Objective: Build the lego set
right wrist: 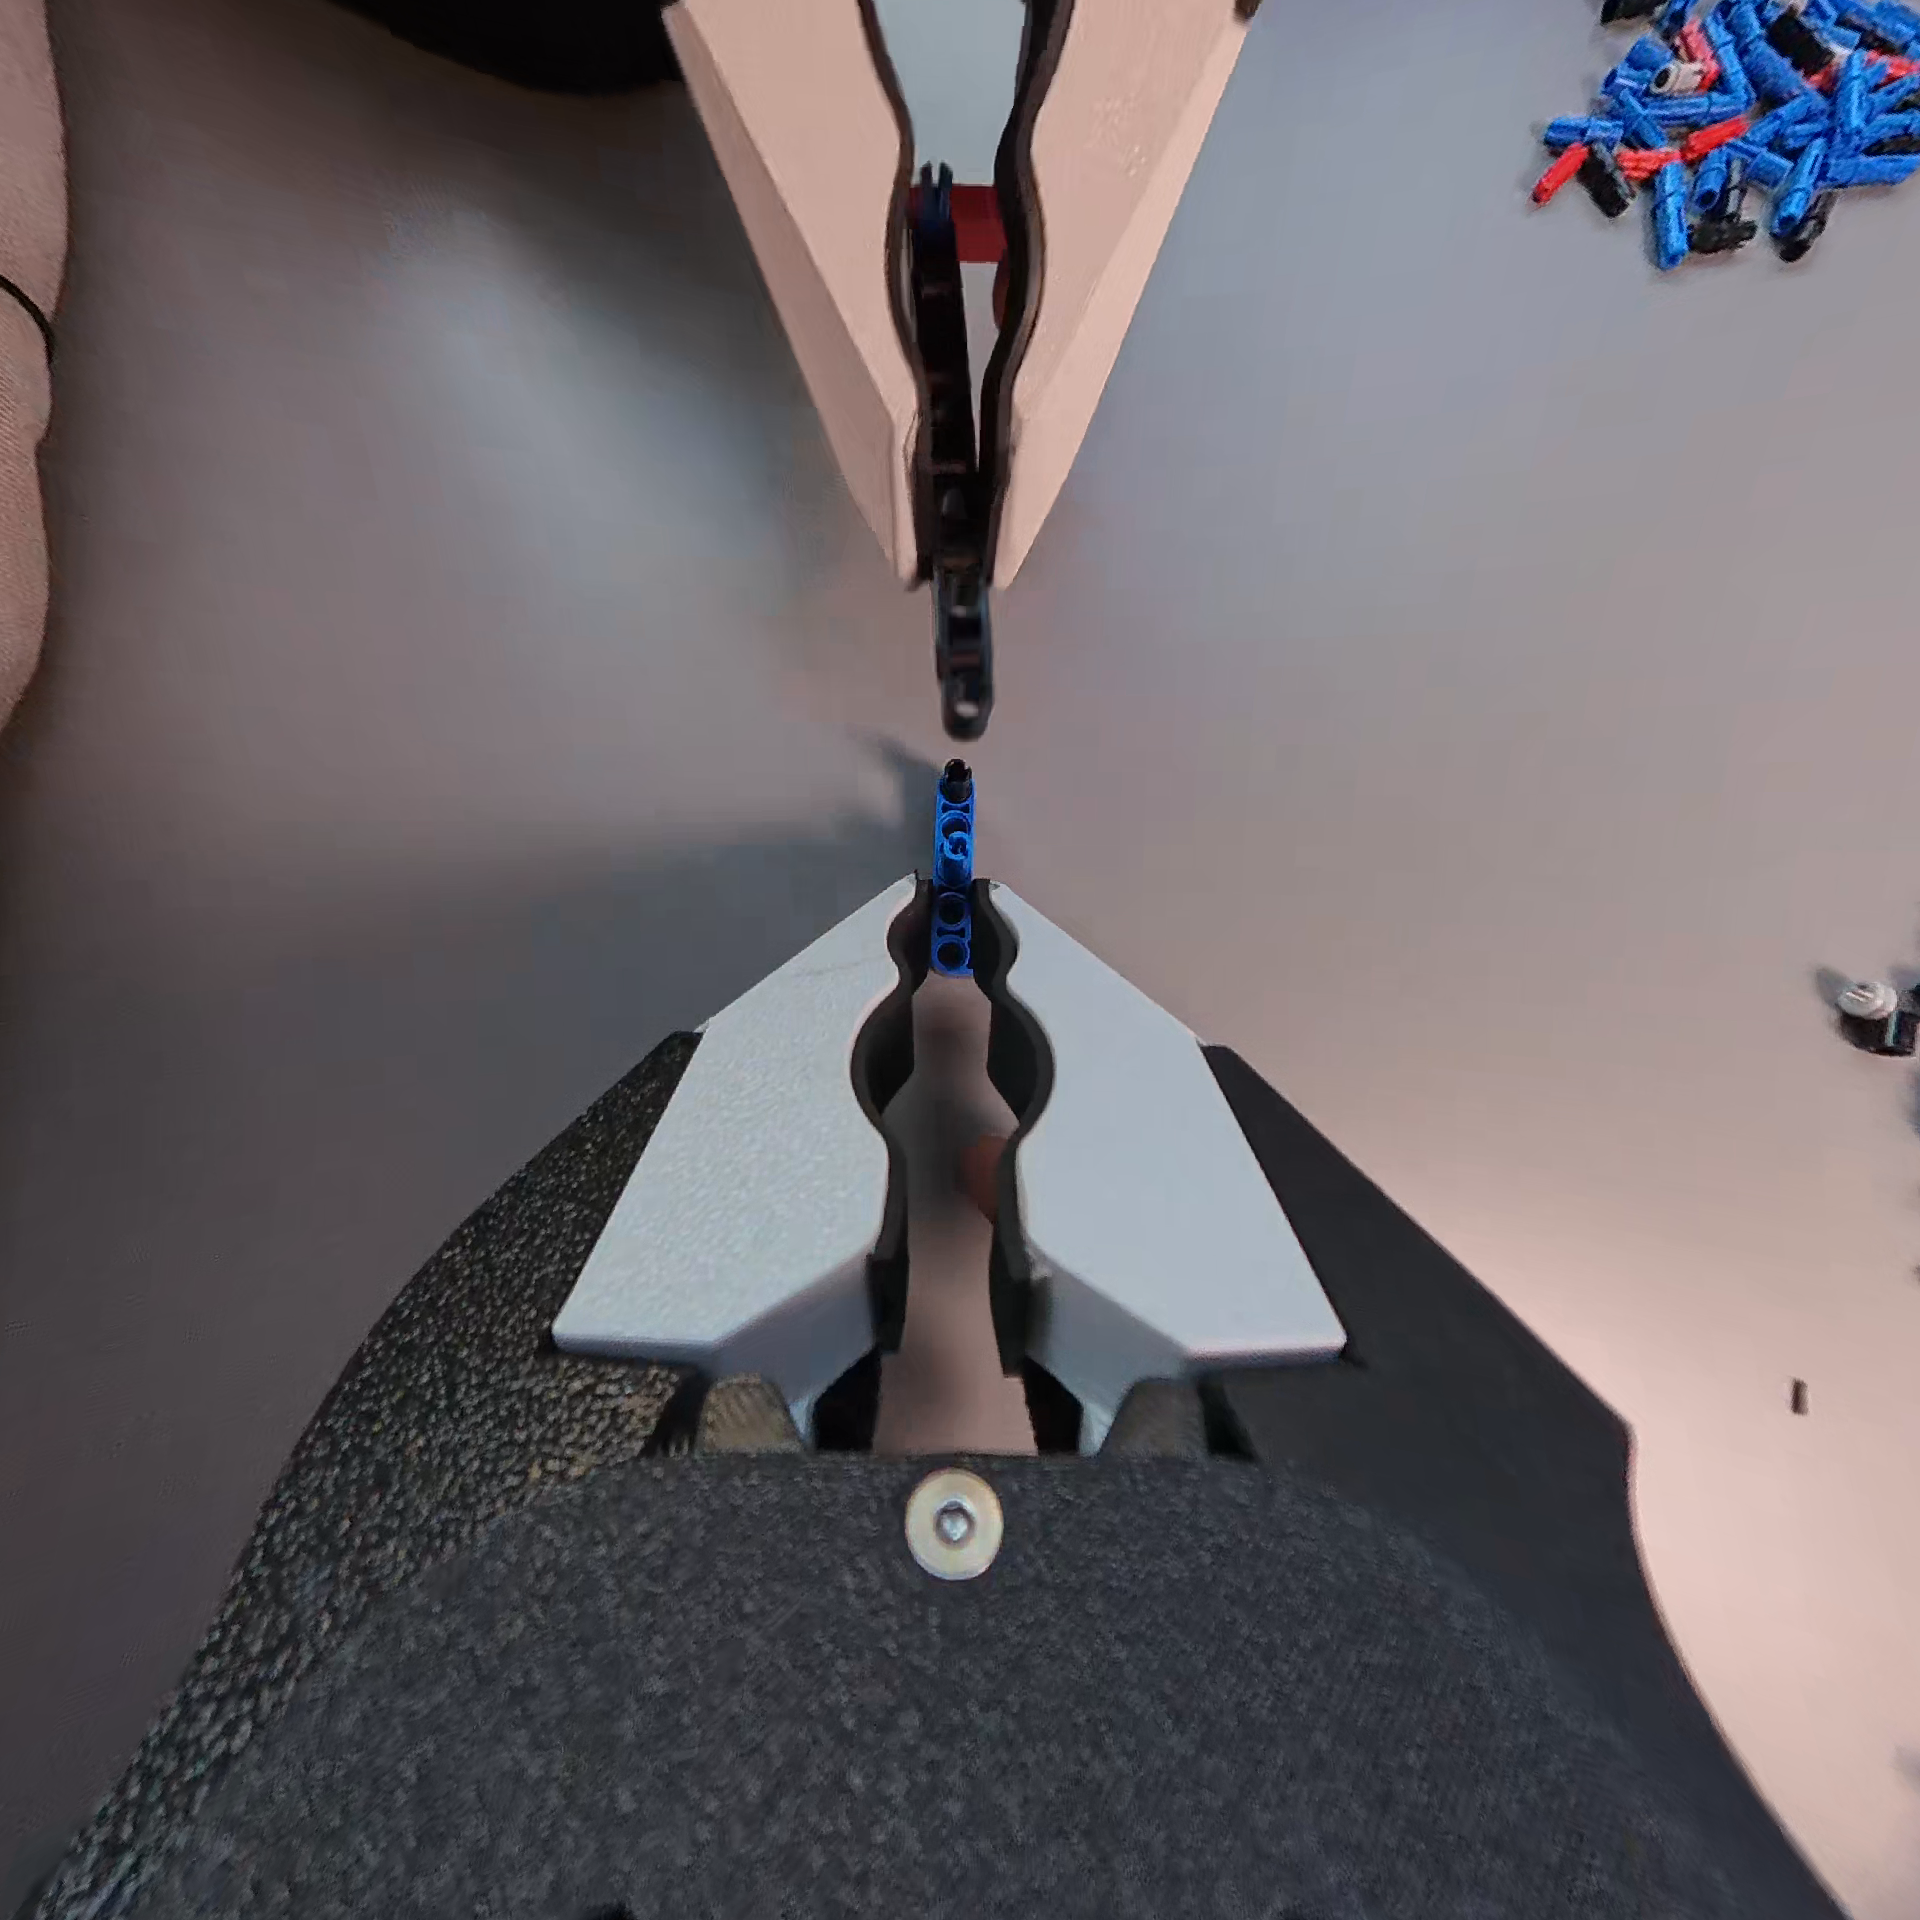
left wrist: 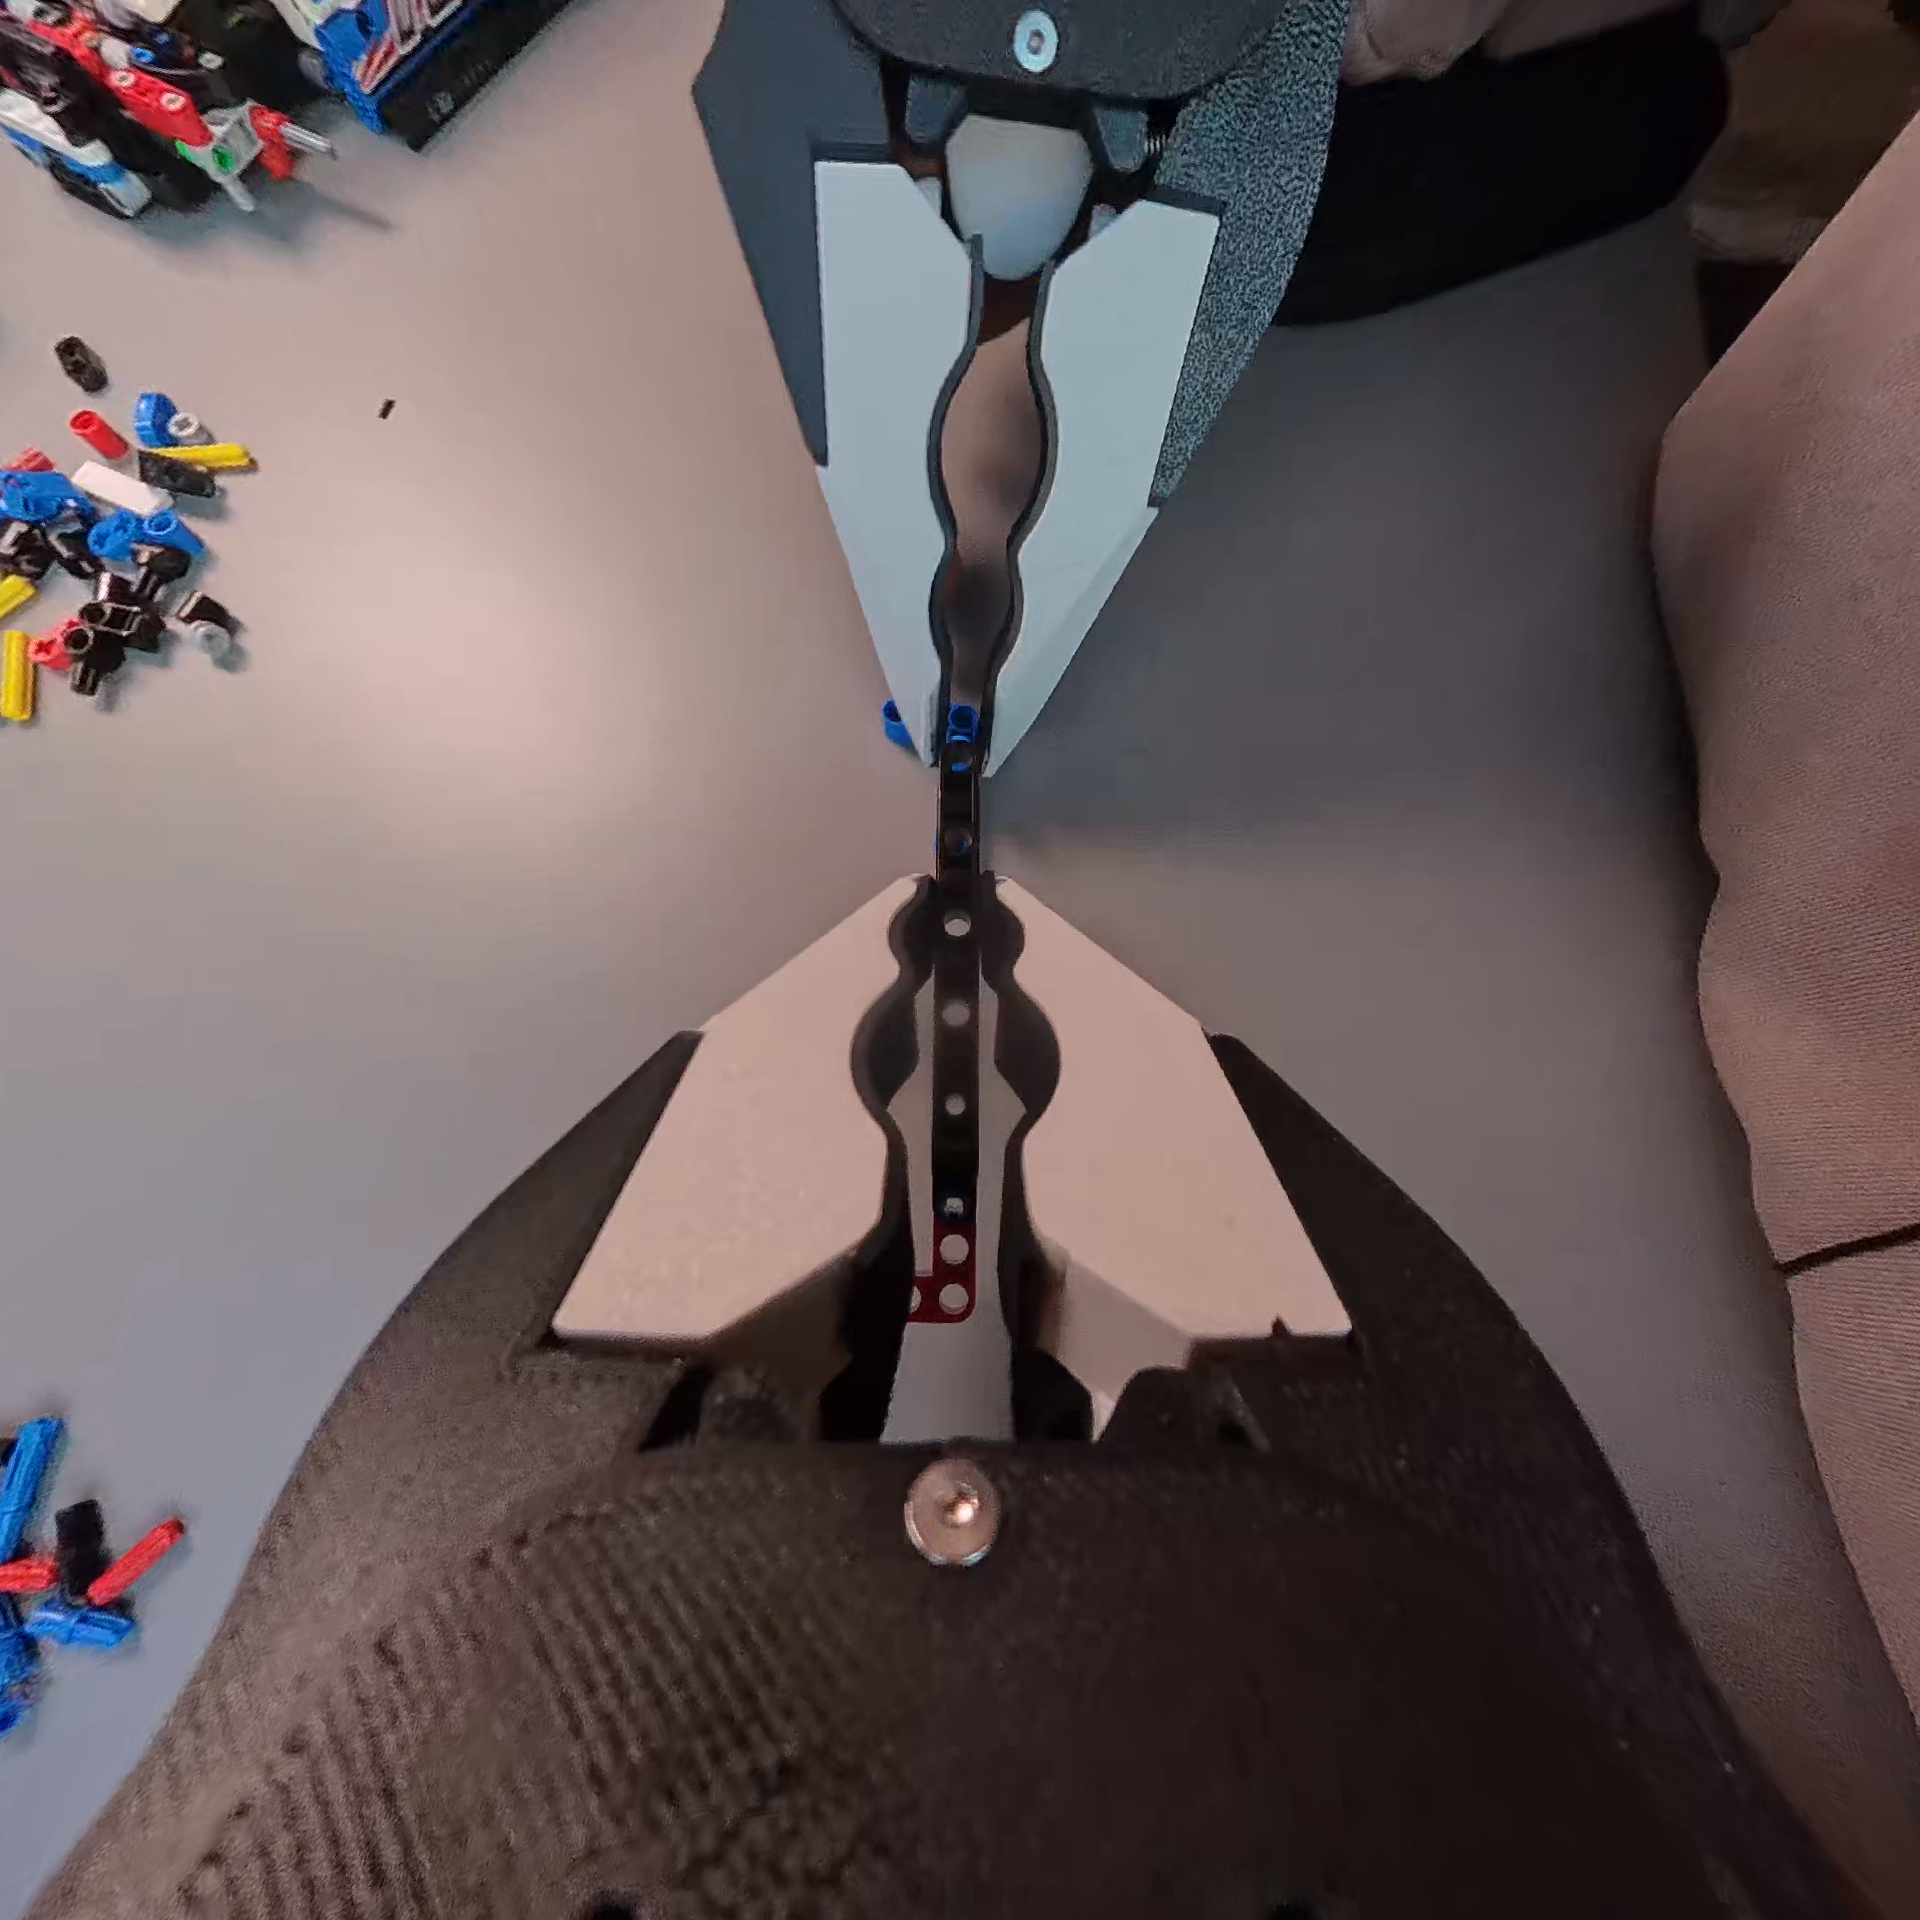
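The loose brick pile (left wrist: pixel 94 540) is cut off at the edge; the assembled model (left wrist: pixel 145 114) likewise.

Grey tabletop (left wrist: pixel 520 883); tan cushion (left wrist: pixel 1818 831) at its edge.

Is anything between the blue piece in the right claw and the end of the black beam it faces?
Nothing visible. The blue piece, held in the right claw, points at the black beam end held by the left claw. The right wrist view shows only bare table behind the small gap.

Left claw (left wrist: pixel 957 883) clamps a black holed beam (left wrist: pixel 957 1039); right claw (left wrist: pixel 961 764) meets its far end.
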A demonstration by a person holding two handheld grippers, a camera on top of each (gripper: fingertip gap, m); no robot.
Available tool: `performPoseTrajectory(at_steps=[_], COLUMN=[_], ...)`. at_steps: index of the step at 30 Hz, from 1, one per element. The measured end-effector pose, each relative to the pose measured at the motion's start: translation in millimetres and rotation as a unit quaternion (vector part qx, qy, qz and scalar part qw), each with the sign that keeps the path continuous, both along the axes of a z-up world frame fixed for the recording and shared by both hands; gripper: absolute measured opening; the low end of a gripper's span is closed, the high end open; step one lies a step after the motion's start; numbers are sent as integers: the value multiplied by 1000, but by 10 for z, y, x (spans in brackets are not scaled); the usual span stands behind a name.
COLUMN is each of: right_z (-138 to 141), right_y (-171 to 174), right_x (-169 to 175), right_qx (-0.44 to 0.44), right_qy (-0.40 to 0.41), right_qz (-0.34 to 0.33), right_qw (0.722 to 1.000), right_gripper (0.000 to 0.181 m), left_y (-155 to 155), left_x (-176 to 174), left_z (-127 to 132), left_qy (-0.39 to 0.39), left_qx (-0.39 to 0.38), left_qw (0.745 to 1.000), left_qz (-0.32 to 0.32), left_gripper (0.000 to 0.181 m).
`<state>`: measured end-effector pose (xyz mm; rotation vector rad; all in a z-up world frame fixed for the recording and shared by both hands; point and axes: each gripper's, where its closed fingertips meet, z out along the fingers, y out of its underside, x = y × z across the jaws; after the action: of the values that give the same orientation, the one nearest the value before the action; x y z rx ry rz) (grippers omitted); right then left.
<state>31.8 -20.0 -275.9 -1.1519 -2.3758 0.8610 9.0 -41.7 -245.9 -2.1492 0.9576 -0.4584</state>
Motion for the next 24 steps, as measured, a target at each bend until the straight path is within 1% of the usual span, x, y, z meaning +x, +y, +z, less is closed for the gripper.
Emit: performPoseTrajectory(at_steps=[2,5,24], right_z=[1,2,7], right_y=[-48,-65,-77], right_x=[-40,-53,-44], right_qx=[3,3,6], right_qy=[3,4,18], right_qz=[8,7,11], right_qw=[1000,1000,1000], right_gripper=[5,5,5], left_y=[10,26,21], left_x=[54,95,61], left_z=[-73,-123,-143], left_qy=[28,25,65], left_qx=[-3,-9,-24], left_qw=[1000,1000,997], left_qz=[-12,-16,-33], left_gripper=[6,6,6])
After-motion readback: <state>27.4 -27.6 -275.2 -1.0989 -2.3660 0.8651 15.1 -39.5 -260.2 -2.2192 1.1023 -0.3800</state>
